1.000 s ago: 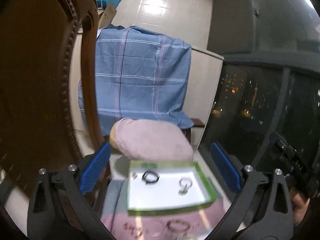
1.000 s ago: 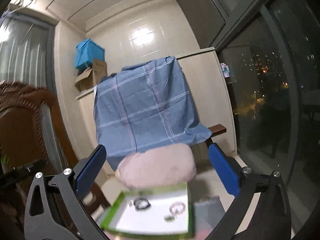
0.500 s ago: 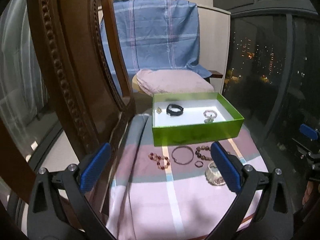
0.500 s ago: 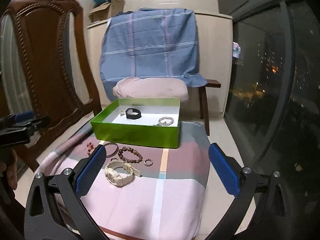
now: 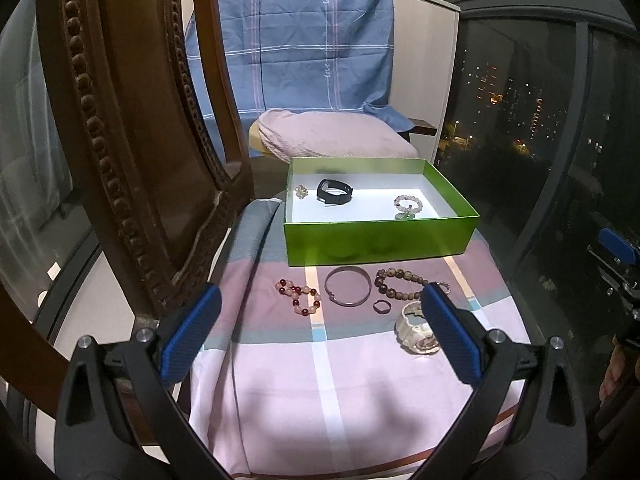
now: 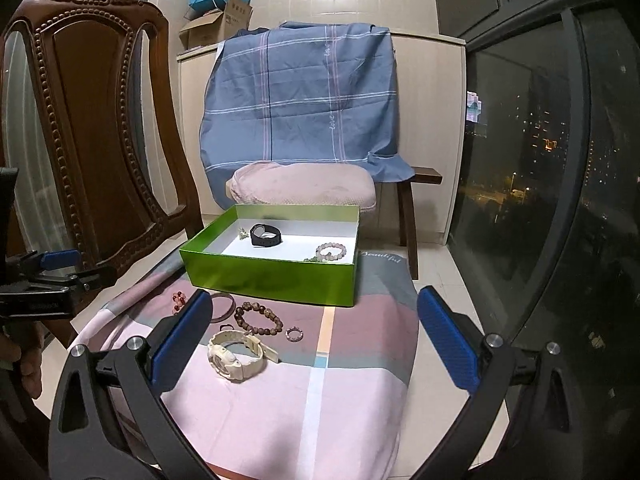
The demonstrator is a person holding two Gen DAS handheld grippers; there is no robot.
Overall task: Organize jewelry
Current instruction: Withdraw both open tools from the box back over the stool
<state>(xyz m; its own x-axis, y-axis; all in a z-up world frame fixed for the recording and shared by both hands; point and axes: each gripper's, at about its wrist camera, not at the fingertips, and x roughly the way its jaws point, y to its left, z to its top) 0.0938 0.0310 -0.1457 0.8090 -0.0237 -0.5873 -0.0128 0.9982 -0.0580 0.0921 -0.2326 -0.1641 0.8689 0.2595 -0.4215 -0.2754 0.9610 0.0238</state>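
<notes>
So, both grippers hover w/ jaws spread wide, nothing between them. Left gripper (image 5: 320,332) sits over the near part of the pink, grey & white checked cloth (image 5: 328,392) covering the table; right gripper (image 6: 314,332) is over the same cloth, further to the right side.

Open green cardboard box w/ white inside (image 5: 376,236) stands at the far end of the cloth. In it: black watch-style band (image 5: 334,191) toward the back left, small pale gold trinket (image 5: 301,191) just left of it, pale pink bead bracelet (image 5: 408,202) on the right w/ a small greenish piece (image 5: 405,216) touching its near side.

On the cloth in front of the box, loose in a rough row: red & pink bead bracelet (image 5: 299,296) at left, thin dark metal bangle (image 5: 347,285) beside it, brown bead bracelet (image 5: 400,282) to the right, small dark ring (image 5: 382,306) just near the bangle & brown beads. Cream plastic wristwatch (image 6: 236,354) lies nearest, partly behind the left gripper's right finger in the left view. Right view also shows a small pale studded ring (image 6: 294,335) right of the brown beads.

Carved dark wooden chair (image 6: 100,128) stands at left; blue checked sheet (image 6: 300,96) hangs behind, pink cushion (image 6: 304,184) below it.
</notes>
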